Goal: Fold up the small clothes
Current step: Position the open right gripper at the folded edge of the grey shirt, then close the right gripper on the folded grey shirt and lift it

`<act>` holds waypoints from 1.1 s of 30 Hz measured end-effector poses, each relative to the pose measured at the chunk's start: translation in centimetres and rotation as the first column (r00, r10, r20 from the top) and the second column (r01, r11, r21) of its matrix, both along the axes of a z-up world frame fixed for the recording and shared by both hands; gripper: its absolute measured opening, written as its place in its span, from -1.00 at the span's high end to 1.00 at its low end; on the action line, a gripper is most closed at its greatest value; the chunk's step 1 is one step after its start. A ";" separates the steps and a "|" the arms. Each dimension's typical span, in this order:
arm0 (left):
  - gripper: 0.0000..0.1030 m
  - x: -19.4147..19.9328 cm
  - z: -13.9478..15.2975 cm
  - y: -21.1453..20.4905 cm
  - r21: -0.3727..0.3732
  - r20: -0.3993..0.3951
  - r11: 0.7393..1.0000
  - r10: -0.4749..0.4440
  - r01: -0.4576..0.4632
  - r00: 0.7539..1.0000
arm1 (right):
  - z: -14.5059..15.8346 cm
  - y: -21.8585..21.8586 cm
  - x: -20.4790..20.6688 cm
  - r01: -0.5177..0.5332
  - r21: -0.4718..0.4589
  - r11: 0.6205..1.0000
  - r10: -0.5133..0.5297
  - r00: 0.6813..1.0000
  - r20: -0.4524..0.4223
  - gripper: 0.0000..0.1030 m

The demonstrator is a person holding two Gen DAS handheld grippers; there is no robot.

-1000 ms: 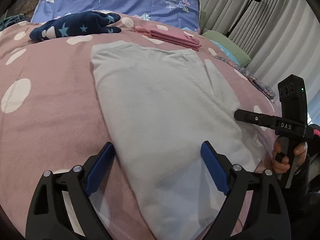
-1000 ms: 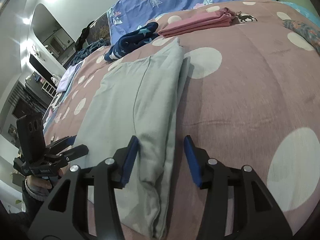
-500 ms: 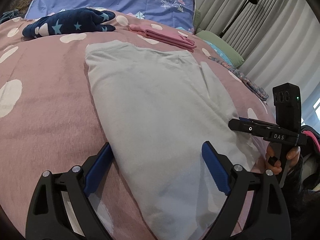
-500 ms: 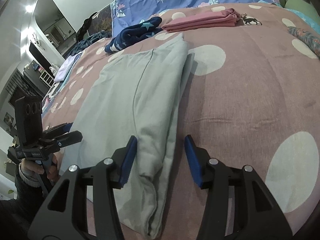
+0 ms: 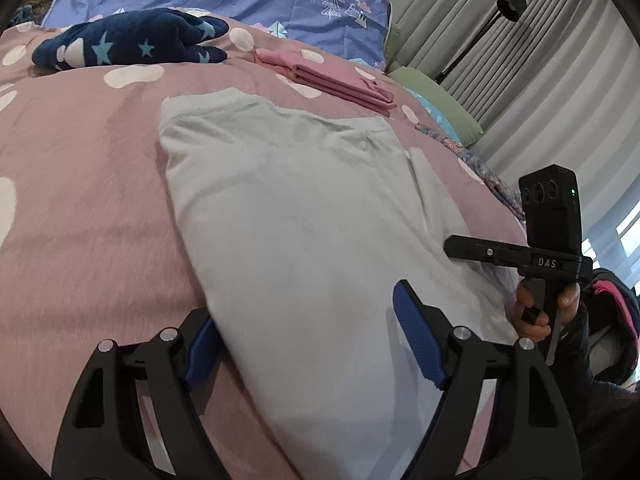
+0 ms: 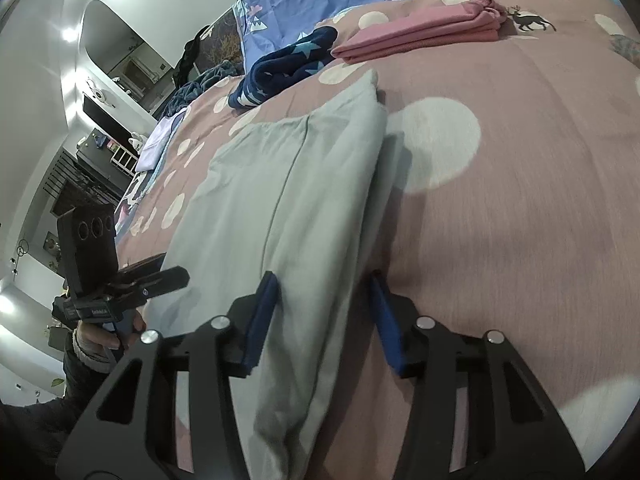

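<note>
Left gripper [image 5: 308,344] and right gripper [image 6: 322,316] both gape apart, straddling near edges of grey garment [image 5: 304,216] on bed [image 5: 80,184]

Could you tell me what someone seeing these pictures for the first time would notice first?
The eye lands on the pale grey-green garment, lying partly folded lengthwise down the middle of the pink polka-dot duvet. Both open grippers sit at its near end: the left gripper straddles its left edge and the right gripper straddles its right edge. Beyond it lie a folded pink garment and a crumpled navy star-patterned garment.
</note>
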State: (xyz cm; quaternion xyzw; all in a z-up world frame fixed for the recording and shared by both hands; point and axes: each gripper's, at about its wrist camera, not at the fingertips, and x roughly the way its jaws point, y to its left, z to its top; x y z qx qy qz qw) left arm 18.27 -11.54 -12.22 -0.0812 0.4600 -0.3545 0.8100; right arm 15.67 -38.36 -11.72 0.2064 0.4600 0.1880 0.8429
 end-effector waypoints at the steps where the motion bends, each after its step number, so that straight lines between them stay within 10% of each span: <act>1: -0.55 0.4 0.0 -0.2 -0.004 -0.004 1.000 -0.004 0.004 1.000 | 0.0 0.0 0.6 -0.003 0.001 1.000 0.003 1.000 0.000 0.04; 23: -0.58 0.9 -0.1 -2.3 0.071 0.031 0.994 -0.084 0.082 0.996 | 0.2 0.5 2.6 -0.016 -0.017 1.000 0.016 1.000 0.009 0.13; 27: -0.57 1.5 0.0 -3.2 0.098 0.049 0.991 -0.096 0.091 0.994 | -0.4 0.9 4.2 -0.016 0.001 1.000 0.016 1.000 0.013 0.49; 33: 0.31 0.6 1.7 -2.9 0.135 0.138 0.990 -0.068 0.050 0.988 | 3.0 3.5 1.6 0.016 -0.159 0.987 0.009 0.988 0.156 0.73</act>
